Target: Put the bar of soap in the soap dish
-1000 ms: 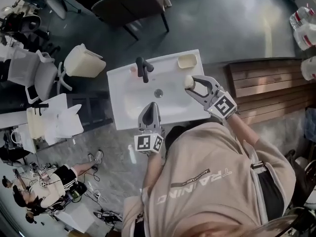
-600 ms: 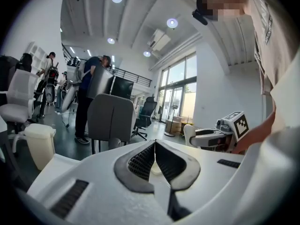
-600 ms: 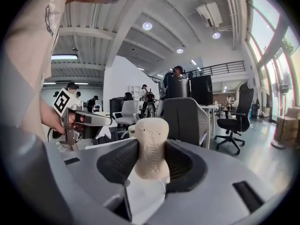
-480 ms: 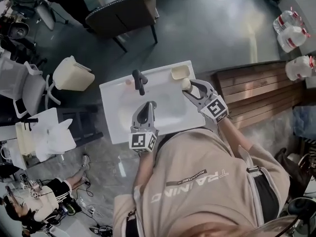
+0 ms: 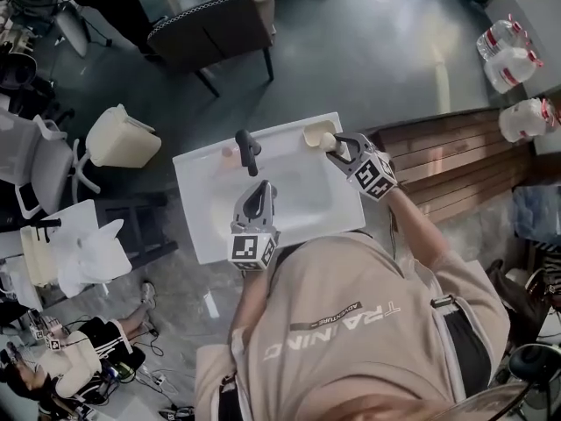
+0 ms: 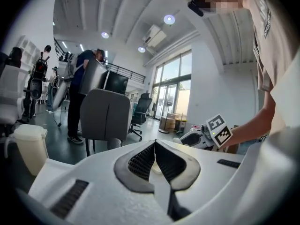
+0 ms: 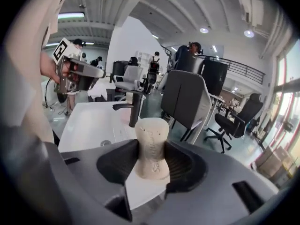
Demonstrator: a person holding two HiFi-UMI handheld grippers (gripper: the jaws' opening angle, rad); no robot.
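Observation:
The cream bar of soap (image 5: pixel 328 141) is pinched upright in my right gripper (image 5: pixel 334 145), which is shut on it. It hovers at the near edge of the cream soap dish (image 5: pixel 313 132) on the back right corner of the white sink (image 5: pixel 200 226). The right gripper view shows the soap (image 7: pixel 151 135) squeezed between both dark pads (image 7: pixel 185 161), with the dish itself hidden. My left gripper (image 5: pixel 261 189) is shut on nothing above the sink's front rim, and its jaws (image 6: pixel 154 150) meet in the left gripper view.
A black faucet (image 5: pixel 247 151) rises at the back of the basin, left of the dish. A grey chair (image 5: pixel 210 24) and a cream bin (image 5: pixel 121 137) stand beyond the sink. A wooden bench (image 5: pixel 456 160) lies to the right. A person (image 5: pixel 53 358) sits at lower left.
My right gripper has carried the soap up and back along the sink's right side to the soap dish. The left gripper has stayed shut over the front rim.

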